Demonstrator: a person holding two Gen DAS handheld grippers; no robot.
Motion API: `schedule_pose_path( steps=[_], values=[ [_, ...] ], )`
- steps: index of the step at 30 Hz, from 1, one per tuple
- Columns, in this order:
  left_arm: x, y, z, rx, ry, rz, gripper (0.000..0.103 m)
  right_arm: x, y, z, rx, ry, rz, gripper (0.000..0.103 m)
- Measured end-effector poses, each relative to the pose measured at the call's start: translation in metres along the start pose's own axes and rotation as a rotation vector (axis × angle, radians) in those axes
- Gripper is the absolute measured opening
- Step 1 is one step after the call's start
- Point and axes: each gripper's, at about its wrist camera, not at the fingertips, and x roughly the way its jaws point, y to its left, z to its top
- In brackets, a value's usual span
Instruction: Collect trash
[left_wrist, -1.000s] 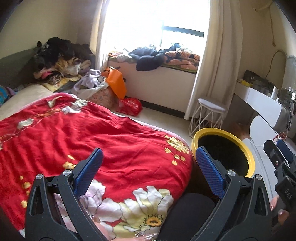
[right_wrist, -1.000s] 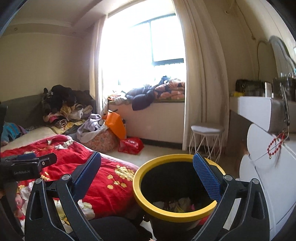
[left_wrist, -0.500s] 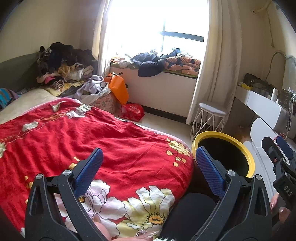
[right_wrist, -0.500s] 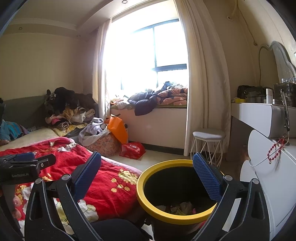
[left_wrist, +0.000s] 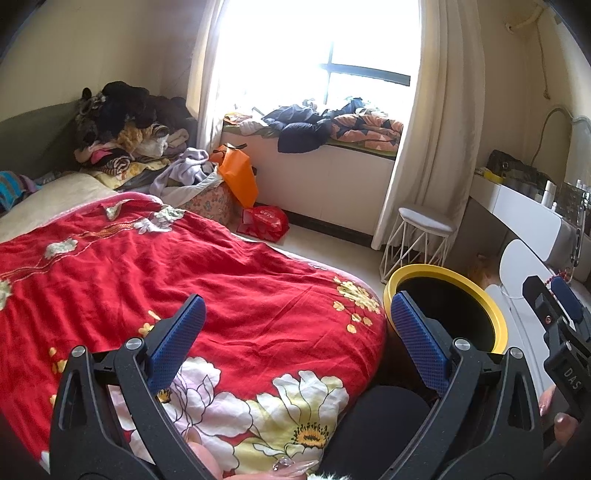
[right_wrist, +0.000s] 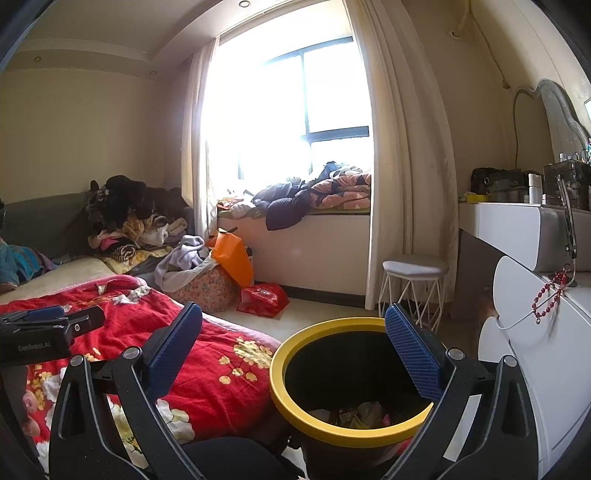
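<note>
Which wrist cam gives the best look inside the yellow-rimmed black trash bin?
Right wrist. It looks down into the yellow-rimmed black trash bin, and crumpled scraps of trash show at the bottom. In the left wrist view the bin sits off to the side, partly behind a blue finger pad; its interior reads plain black.

the bin (right_wrist: 351, 380) stands on the floor just right of the bed (left_wrist: 184, 280), with scraps of trash (right_wrist: 364, 410) in its bottom. behind the bin is a stool (right_wrist: 413, 284), by the curtain (right_wrist: 399, 184). a dresser (right_wrist: 535, 332) is right of the bin.
</note>
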Motion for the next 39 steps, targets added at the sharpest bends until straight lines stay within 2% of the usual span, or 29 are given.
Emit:
schedule_pose_path(
  steps=[29, 35, 39],
  values=[
    [-0.001, 0.000, -0.001, -0.001, 0.005, 0.003, 0.092, 0.000, 0.004, -0.005, 0.003, 0.024, 0.007, 0.097],
    [-0.001, 0.007, -0.005, -0.016, 0.021, 0.055, 0.092, 0.011, 0.012, -0.004, 0.012, 0.103, 0.061, 0.097],
    [-0.008, 0.029, -0.006, -0.081, 0.034, 0.108, 0.092, 0.026, 0.030, 0.010, 0.047, 0.186, 0.133, 0.097]
  ],
)
